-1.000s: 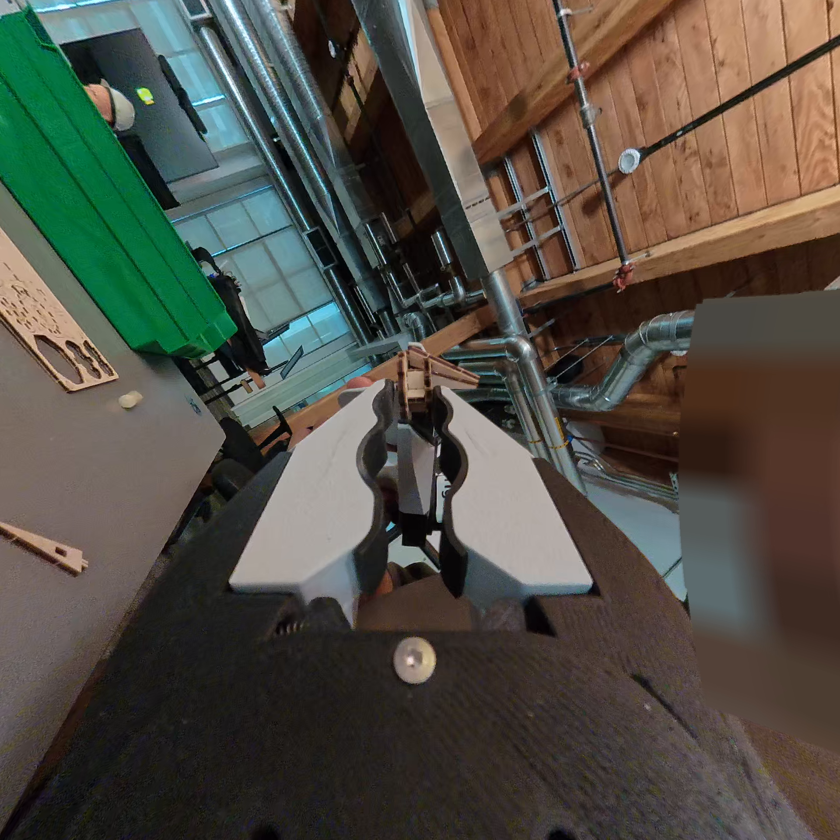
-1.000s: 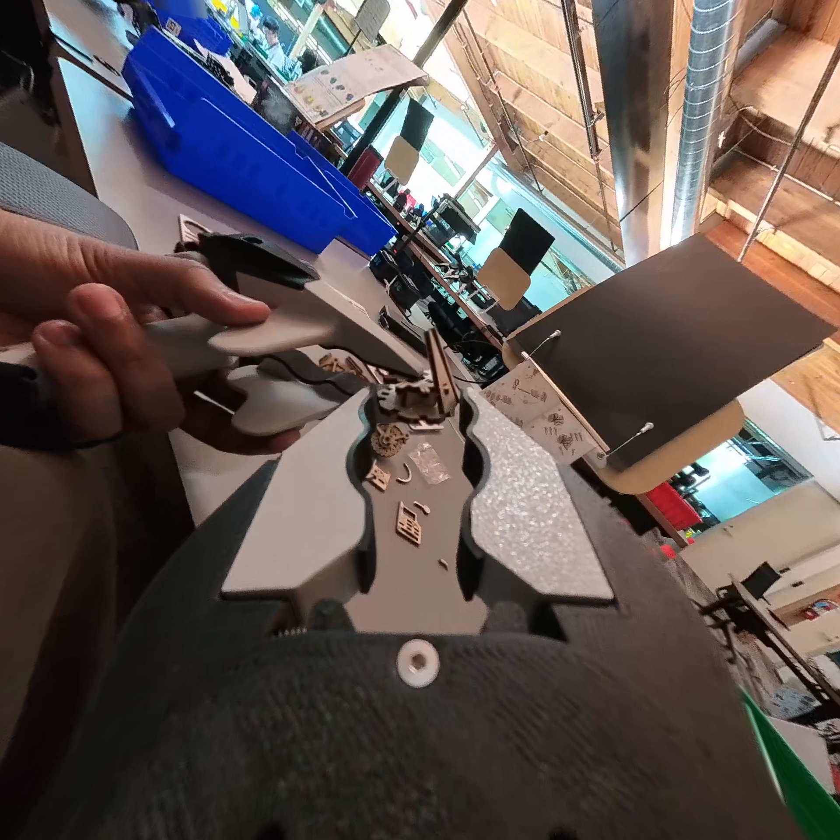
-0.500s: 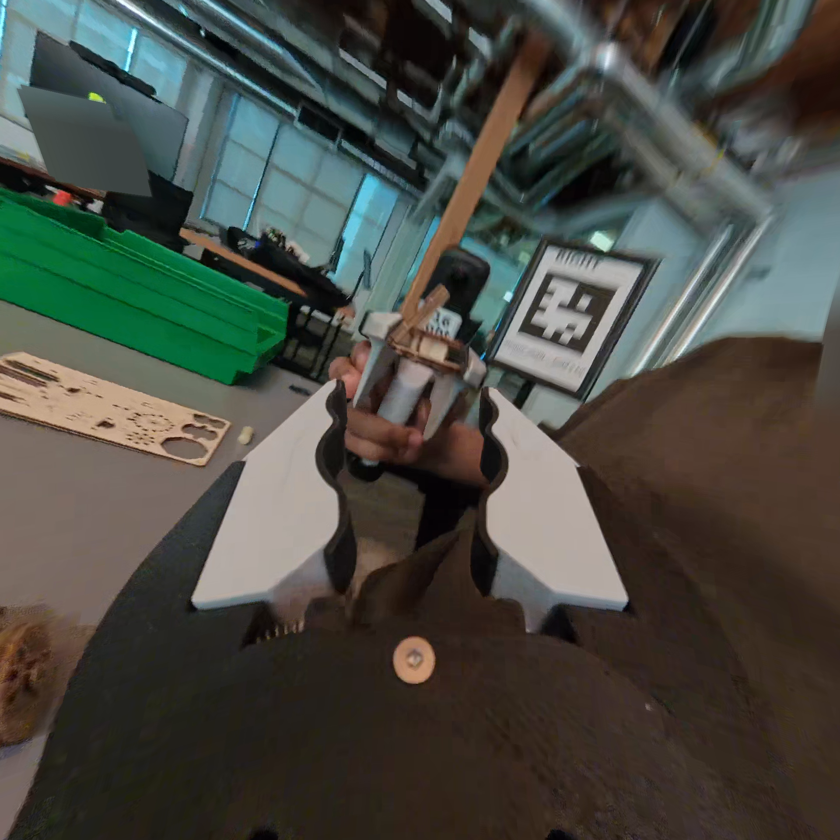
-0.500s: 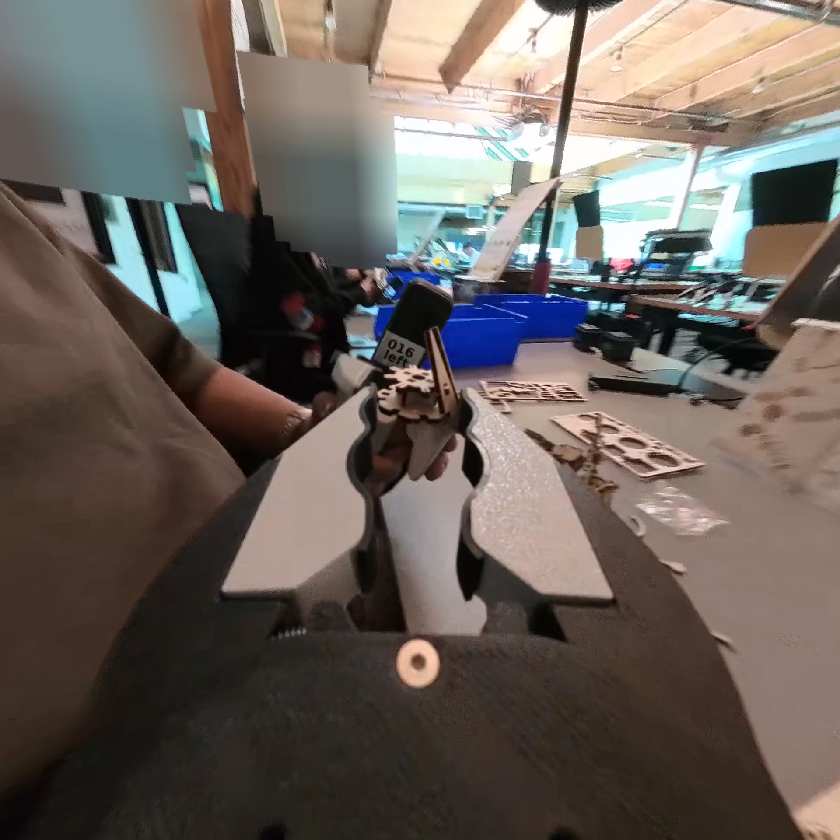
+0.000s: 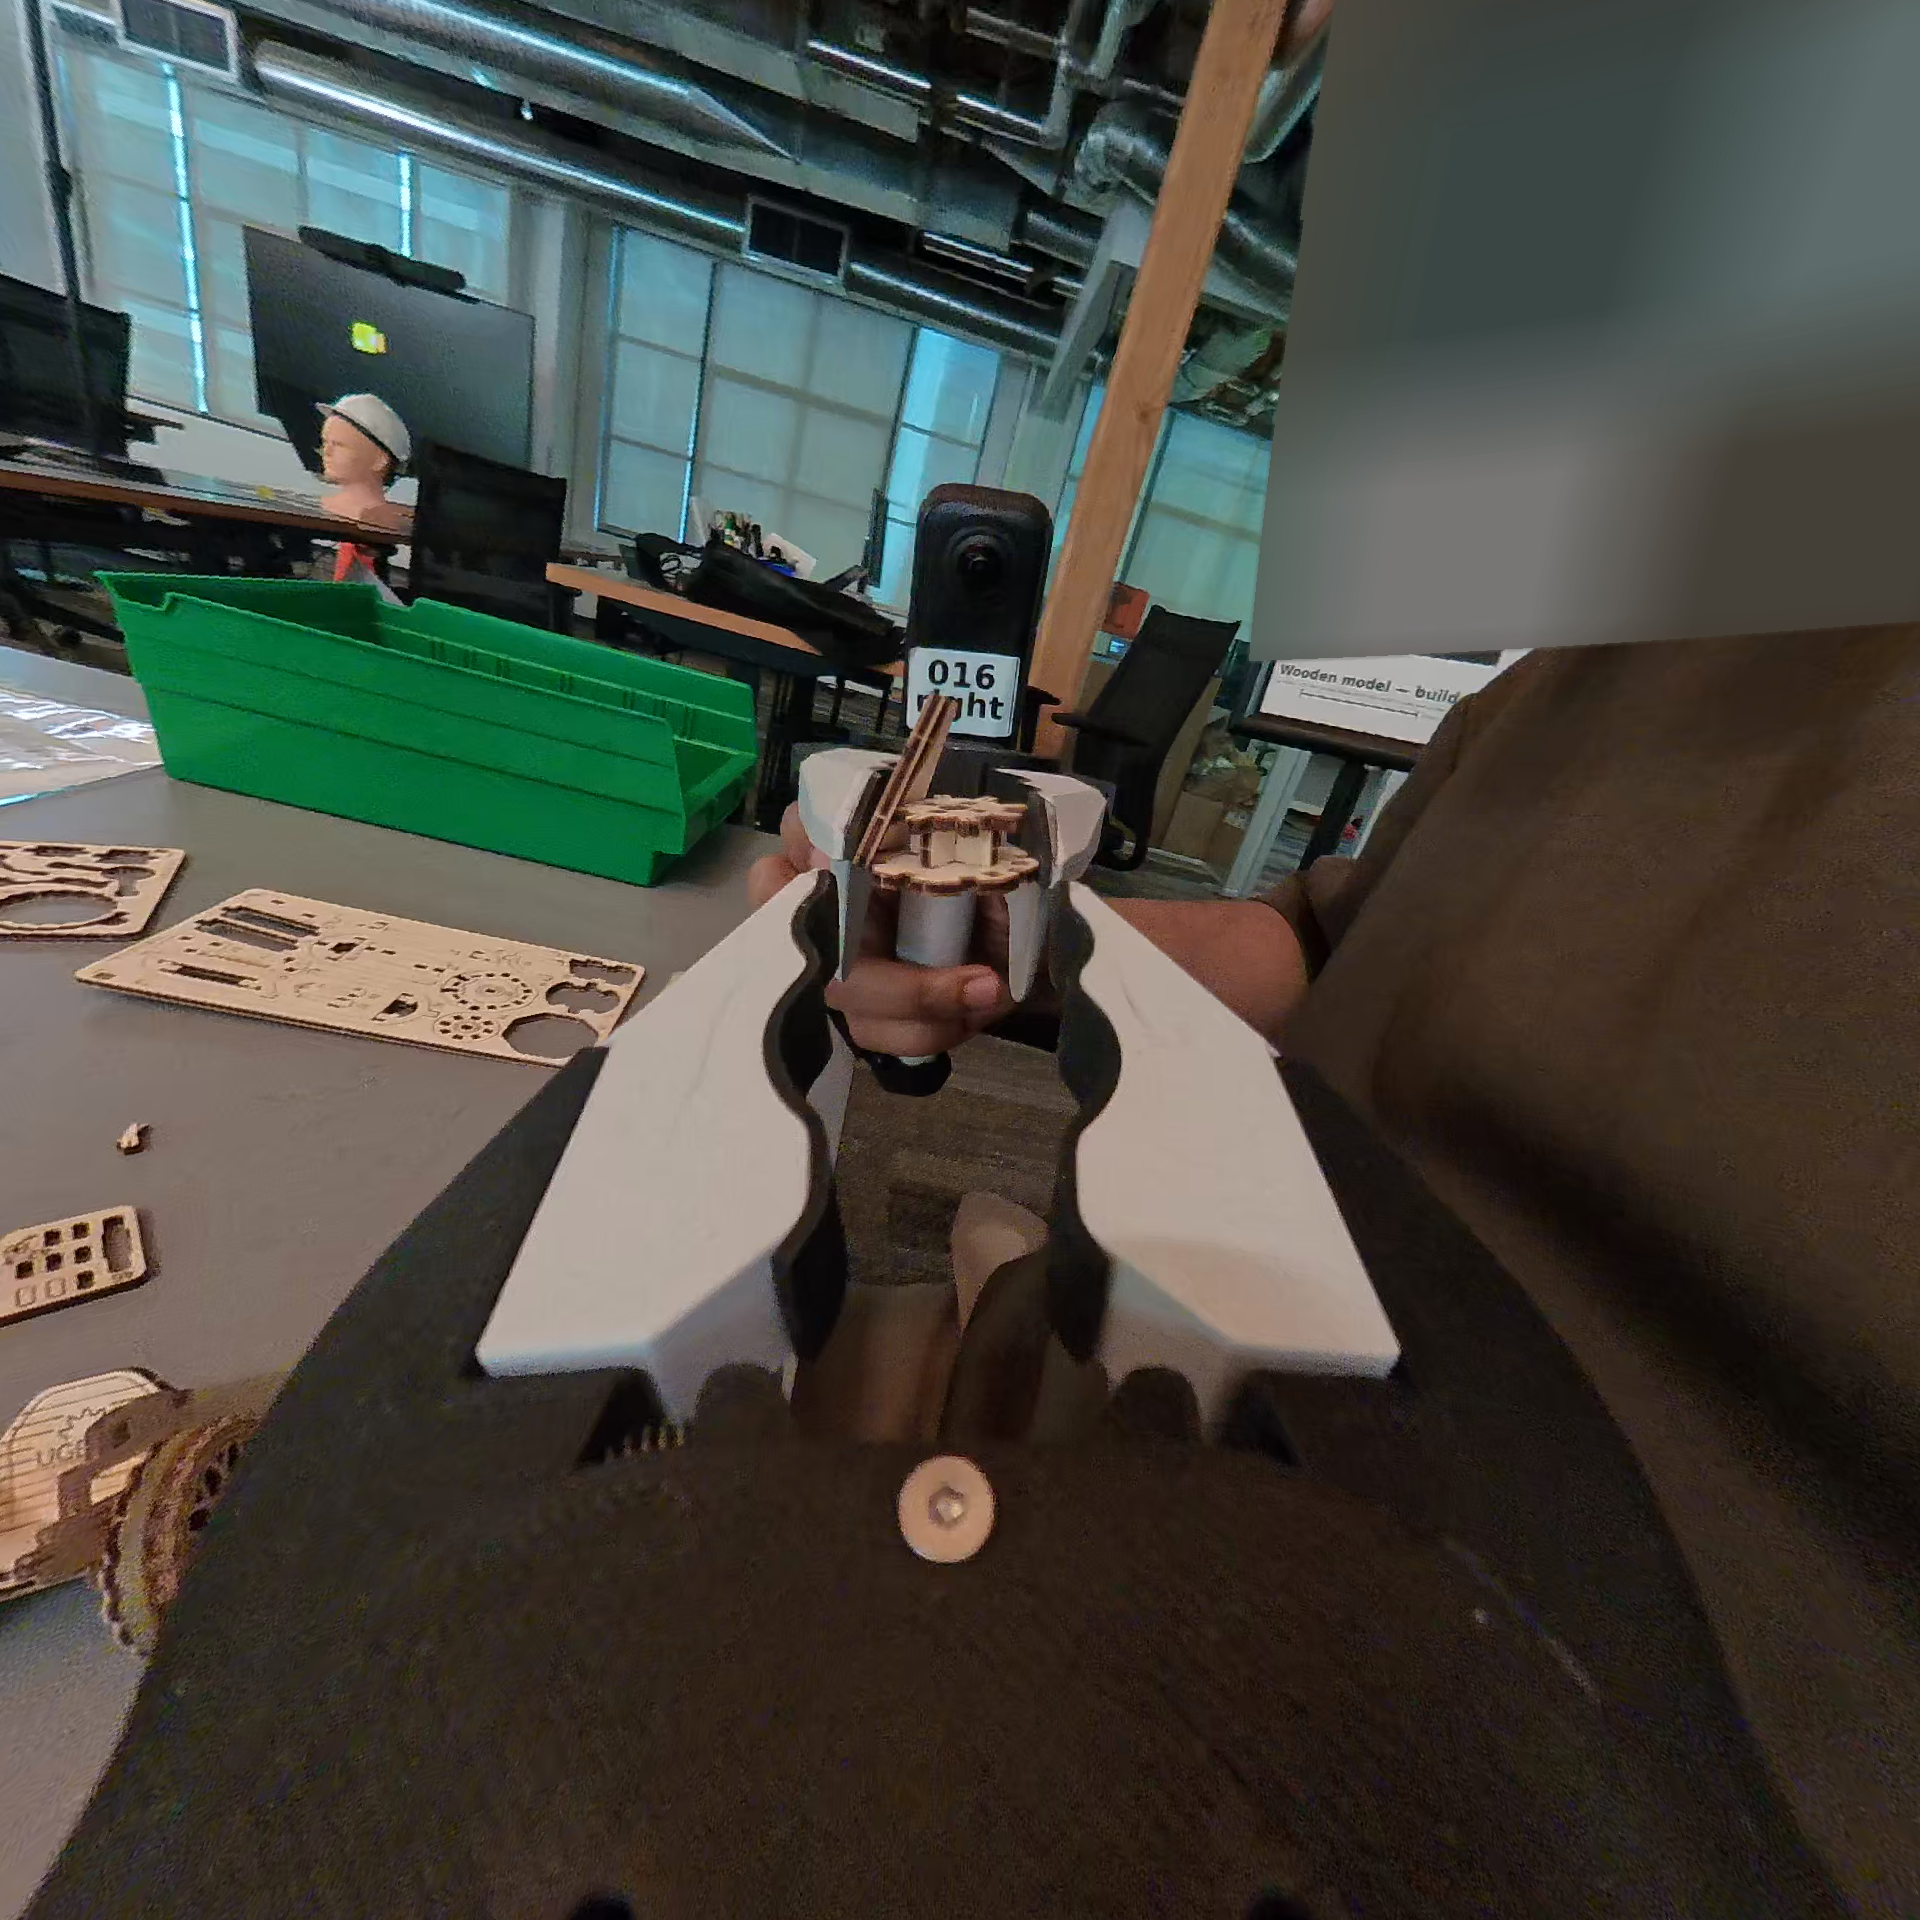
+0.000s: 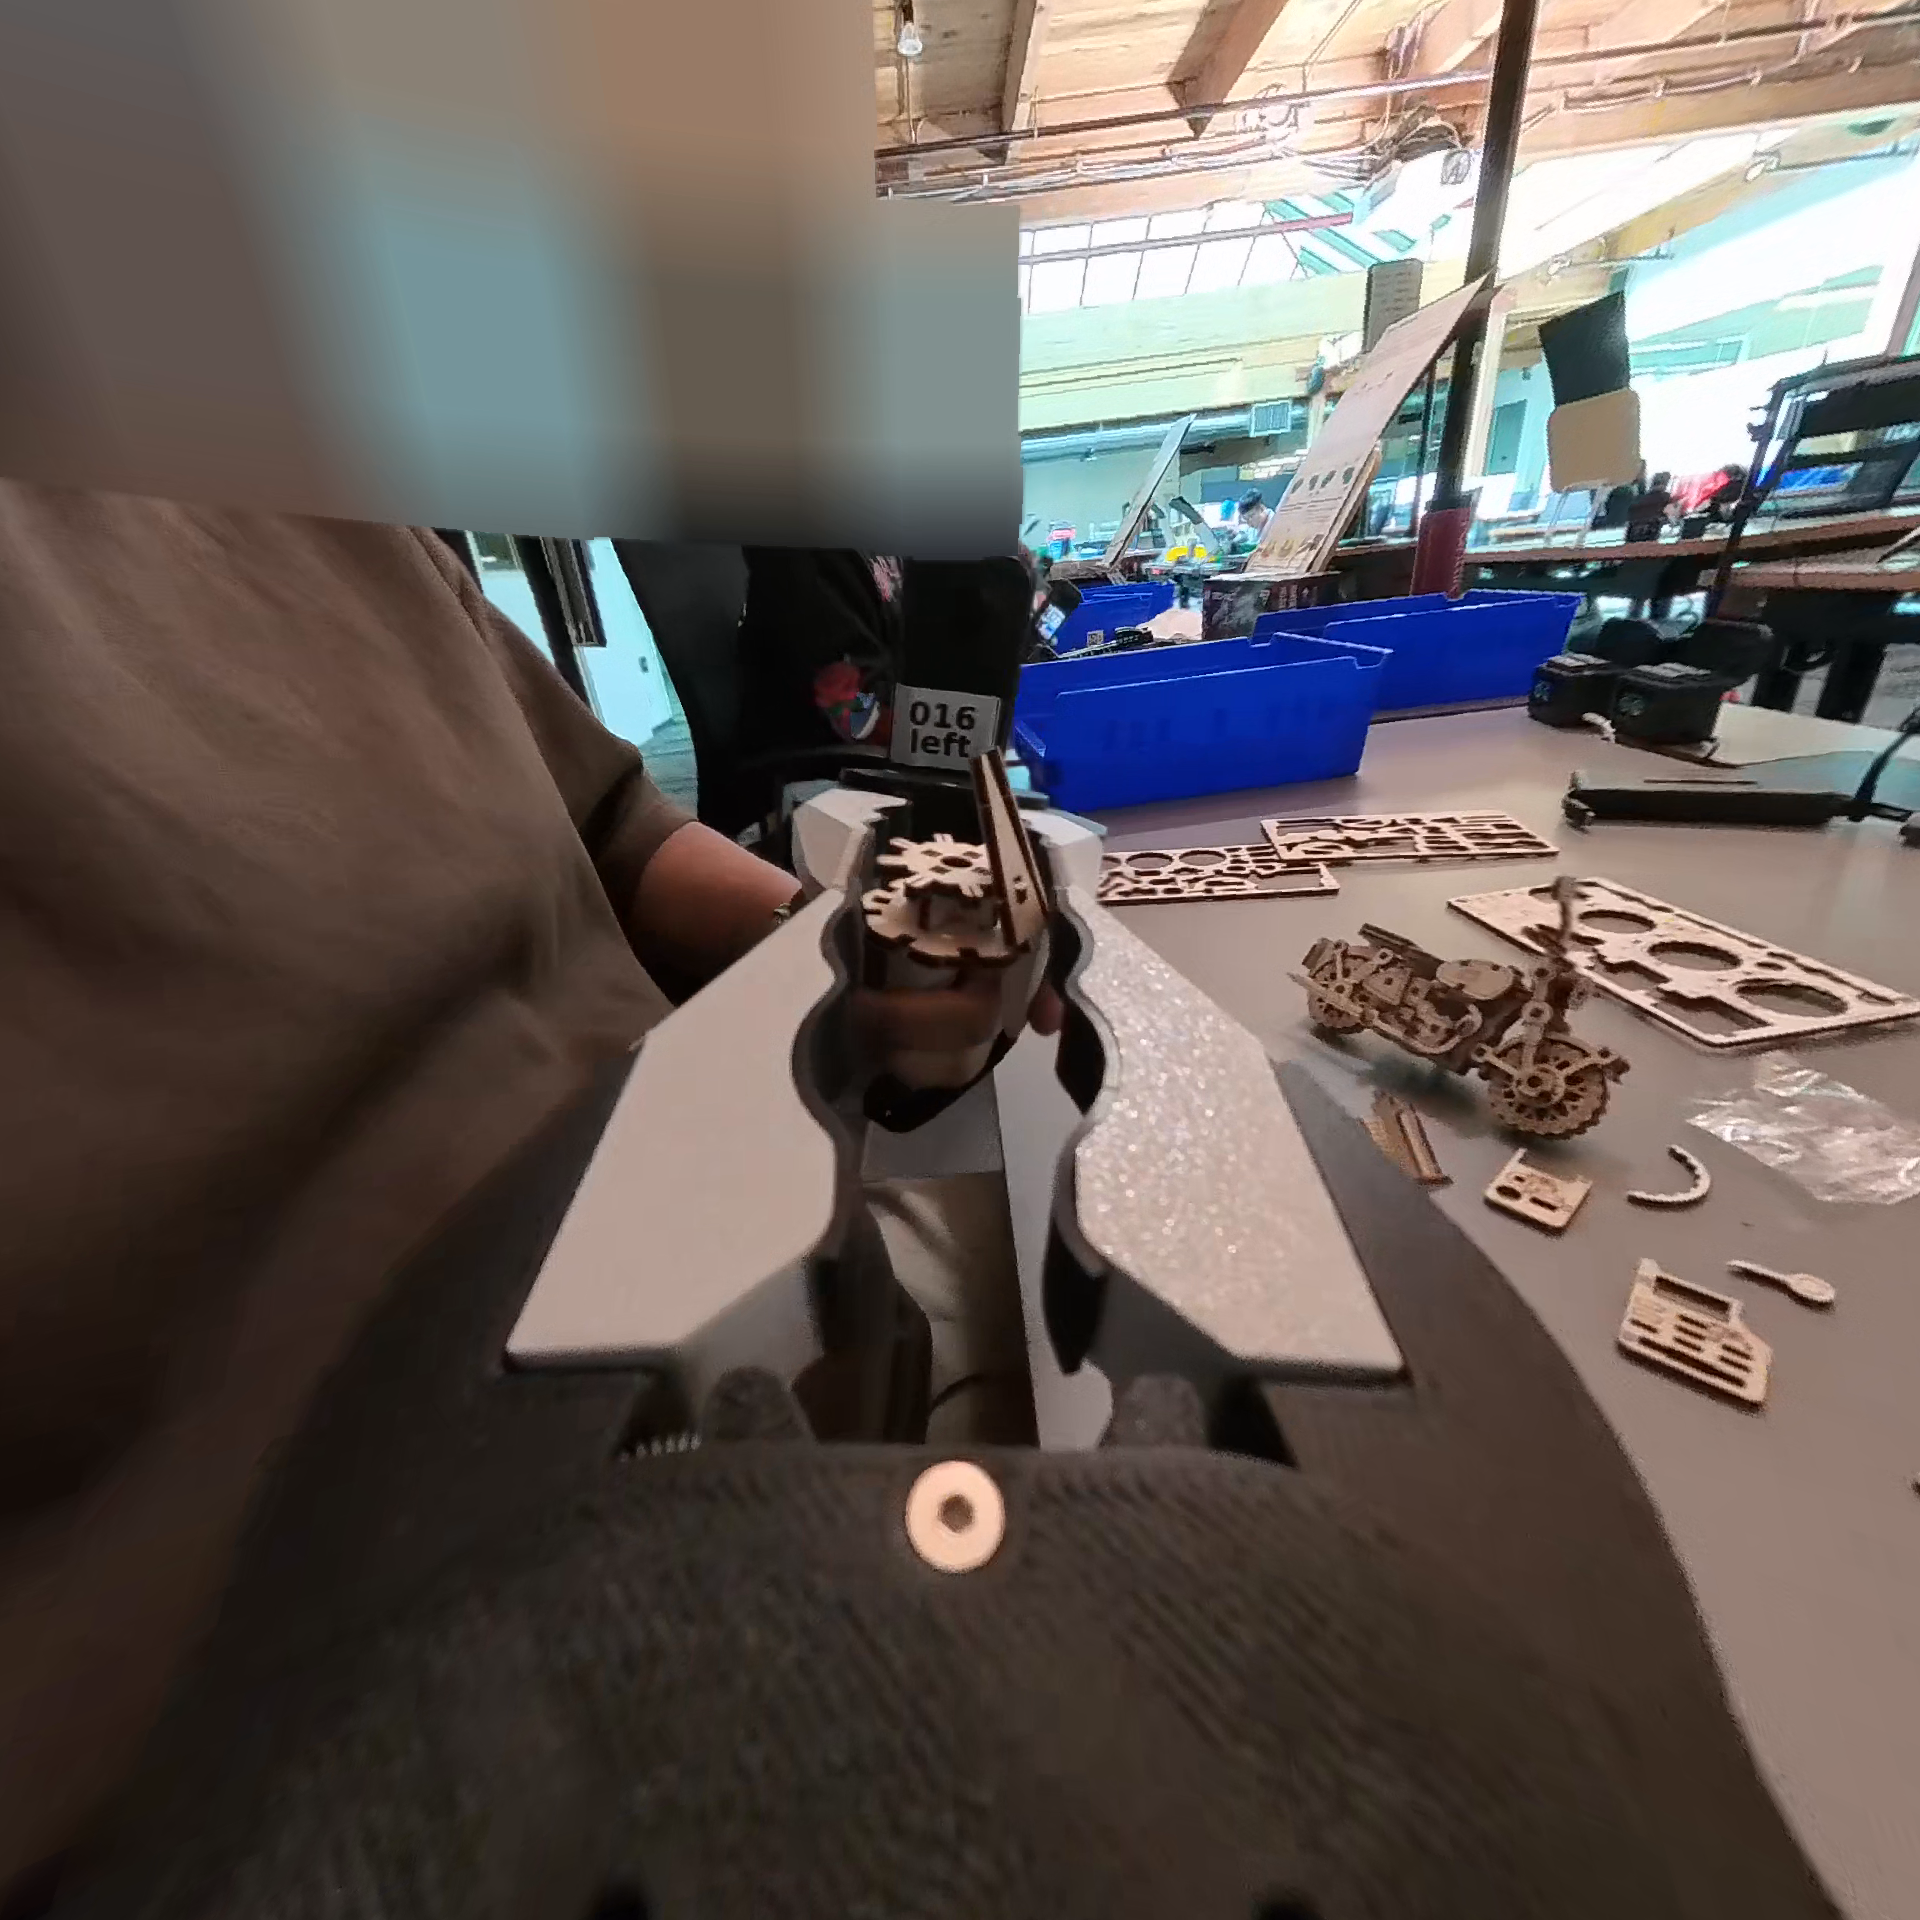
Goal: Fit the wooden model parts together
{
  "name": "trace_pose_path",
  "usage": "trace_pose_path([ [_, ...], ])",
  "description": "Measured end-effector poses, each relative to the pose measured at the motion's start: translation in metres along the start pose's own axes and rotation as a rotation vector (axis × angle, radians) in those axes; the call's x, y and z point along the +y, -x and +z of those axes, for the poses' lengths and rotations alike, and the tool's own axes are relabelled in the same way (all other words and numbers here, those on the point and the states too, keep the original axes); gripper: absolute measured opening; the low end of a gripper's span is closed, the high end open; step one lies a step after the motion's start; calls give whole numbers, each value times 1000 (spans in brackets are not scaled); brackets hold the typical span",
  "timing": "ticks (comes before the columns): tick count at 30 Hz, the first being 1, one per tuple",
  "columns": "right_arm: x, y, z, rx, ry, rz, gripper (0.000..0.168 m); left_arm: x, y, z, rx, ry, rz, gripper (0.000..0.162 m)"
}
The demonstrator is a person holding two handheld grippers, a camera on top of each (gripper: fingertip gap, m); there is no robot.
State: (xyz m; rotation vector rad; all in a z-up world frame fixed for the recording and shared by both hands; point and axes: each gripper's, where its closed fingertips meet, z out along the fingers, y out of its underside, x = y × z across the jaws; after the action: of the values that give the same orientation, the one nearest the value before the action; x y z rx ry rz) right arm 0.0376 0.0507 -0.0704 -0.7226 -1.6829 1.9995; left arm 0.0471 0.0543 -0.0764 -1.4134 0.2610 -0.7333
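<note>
Two grippers meet tip to tip over one small wooden gear piece

The gear piece (image 5: 951, 847) sits between the tips of the left gripper (image 5: 940, 904) and right gripper (image 6: 951, 914). Both sets of jaws are narrow; which one pinches it, I cannot tell. A wooden motorcycle (image 6: 1455, 1013) stands on the table beside it.

left gripper (image 5: 945, 894) | right gripper (image 6: 951, 914) — facing, nose to nose | jaws half-spread
</note>
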Motion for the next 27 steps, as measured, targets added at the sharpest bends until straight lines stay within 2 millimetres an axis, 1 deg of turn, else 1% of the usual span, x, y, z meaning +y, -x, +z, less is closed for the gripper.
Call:
trace_pose_path([
  [6, 5, -4, 1, -7, 7, 61, 34, 1, 7, -1, -26, 4, -22, 37],
  [8, 7, -6, 0, -6, 20, 74, 34, 2, 5, -1, -11, 11, -34, 33],
  [19, 19, -2, -5, -52, 118, 63, 35, 12, -2, 1, 72, 68, -79, 44],
  [25, 22, -2, -7, -65, 149, 74, 35, 15, -1, 2, 62, 85, -63, 44],
  [27, 24, -1, -7, -68, 169, 70, 35, 13, 1, 1, 56, 70, -73, 45],
])
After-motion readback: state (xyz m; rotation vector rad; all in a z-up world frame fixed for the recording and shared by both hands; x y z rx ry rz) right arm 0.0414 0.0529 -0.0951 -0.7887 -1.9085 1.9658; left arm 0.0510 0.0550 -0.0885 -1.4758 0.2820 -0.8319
